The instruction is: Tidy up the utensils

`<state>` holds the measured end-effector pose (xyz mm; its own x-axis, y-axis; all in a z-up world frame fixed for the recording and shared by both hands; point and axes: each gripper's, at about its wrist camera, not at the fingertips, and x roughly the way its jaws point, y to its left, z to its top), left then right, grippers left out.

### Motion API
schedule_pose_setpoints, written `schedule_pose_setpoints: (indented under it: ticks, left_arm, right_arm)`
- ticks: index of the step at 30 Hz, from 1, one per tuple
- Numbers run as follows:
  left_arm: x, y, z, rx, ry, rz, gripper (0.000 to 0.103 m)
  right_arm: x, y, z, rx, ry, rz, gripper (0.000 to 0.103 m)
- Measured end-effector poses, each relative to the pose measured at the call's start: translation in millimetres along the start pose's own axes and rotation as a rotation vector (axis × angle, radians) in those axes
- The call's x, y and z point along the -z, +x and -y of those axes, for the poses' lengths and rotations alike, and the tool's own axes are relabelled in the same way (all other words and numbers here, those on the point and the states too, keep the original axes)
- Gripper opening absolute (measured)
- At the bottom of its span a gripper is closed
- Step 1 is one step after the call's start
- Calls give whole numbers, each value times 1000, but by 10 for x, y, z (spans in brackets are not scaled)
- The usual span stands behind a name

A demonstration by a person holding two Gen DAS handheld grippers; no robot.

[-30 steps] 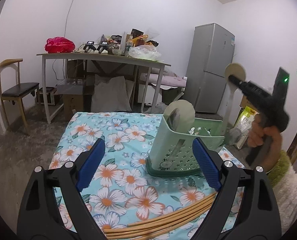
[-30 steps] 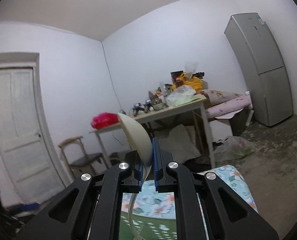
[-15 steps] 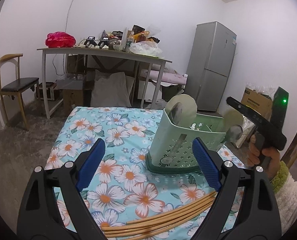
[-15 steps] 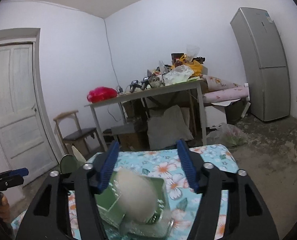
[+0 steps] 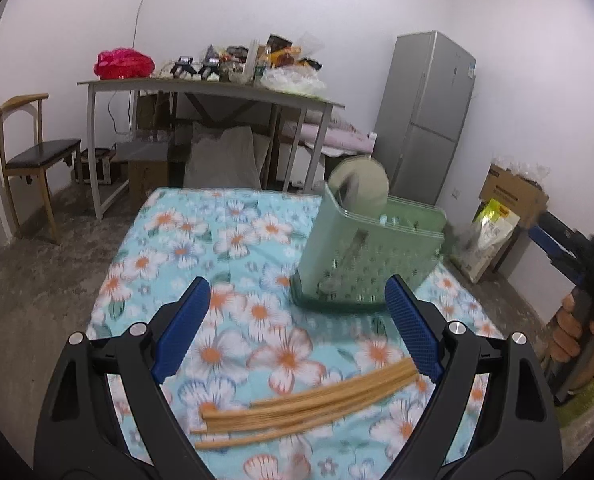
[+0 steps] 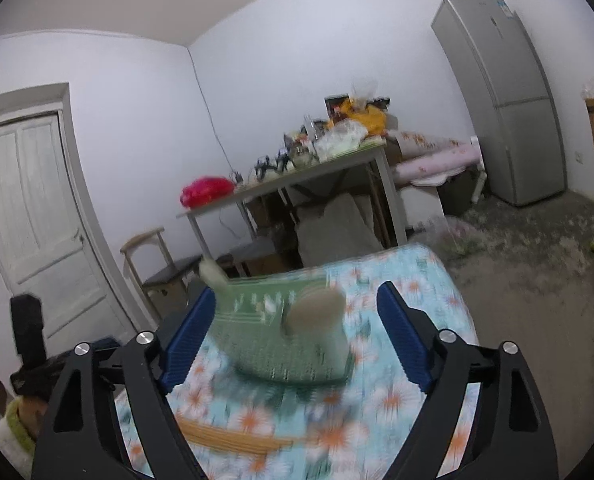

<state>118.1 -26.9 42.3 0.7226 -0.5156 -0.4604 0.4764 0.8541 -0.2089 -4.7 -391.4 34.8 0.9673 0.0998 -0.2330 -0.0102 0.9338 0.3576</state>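
Note:
A green perforated utensil basket (image 5: 371,258) stands on the floral tablecloth (image 5: 201,240) with pale spoons (image 5: 361,188) upright in it. A bundle of wooden chopsticks (image 5: 309,404) lies on the cloth in front of the basket, between the fingers of my left gripper (image 5: 297,328), which is open and empty above it. My right gripper (image 6: 295,338) is open and empty, held off the table's right side, facing the blurred basket (image 6: 285,344) and a spoon (image 6: 317,308) in it. The chopsticks show there too (image 6: 233,438).
A grey desk (image 5: 201,92) piled with clutter stands behind the table, with a wooden chair (image 5: 33,152) to its left and a fridge (image 5: 429,120) to its right. A cardboard box and a yellow bag (image 5: 497,224) sit on the floor at the right. A white door (image 6: 29,216) is at the left.
My right gripper opened and let the spoon go into the basket, then drew back to the right and lower. My left gripper rose and tilted down, so more of the chopsticks shows.

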Motion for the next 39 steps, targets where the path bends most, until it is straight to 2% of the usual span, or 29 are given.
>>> schedule_pose_setpoints:
  ticks: [5,7,12,15,17,19,23,26,30,39]
  left_arm:
    - [269,19,22,2,-14,-87,85]
    - [416,38,38,3,-30,-138,85]
    - [779,94,125,-15,-23,-266,85]
    - [987,162,114,-26,-49,-336,85]
    - [1091,212,79,-36,-73,-378,85]
    - [1146,223,48,-35,-78,-371,86]
    - [1113,236,16,2,-117,-379,95]
    - [1091,226,-88,38,-212,-359,95]
    - [1069,225,-144,60,-268,-354,95]
    - [1023,267,-134,5,-325,-390,95]
  right_arm:
    - [571,-43,-58,11,71,-190,84]
    - [867,31,-111,33,88,-308,84]
    - [1300,192,-265,101,48,-459,84]
    - [1459,338,-325,175,1,-537,85]
    - [1518,368,-363,200,-21,-541,92]
    - [1557,397,-406,208,-44,-543,96]
    - [1599,400,-493,255,-79,-529,97]
    - [1627,392,-535,275,-94,-516,97]
    - [1632,402,-532,269,-102,-514,97]
    - [1587,380,-460,227,-57,-532,97]
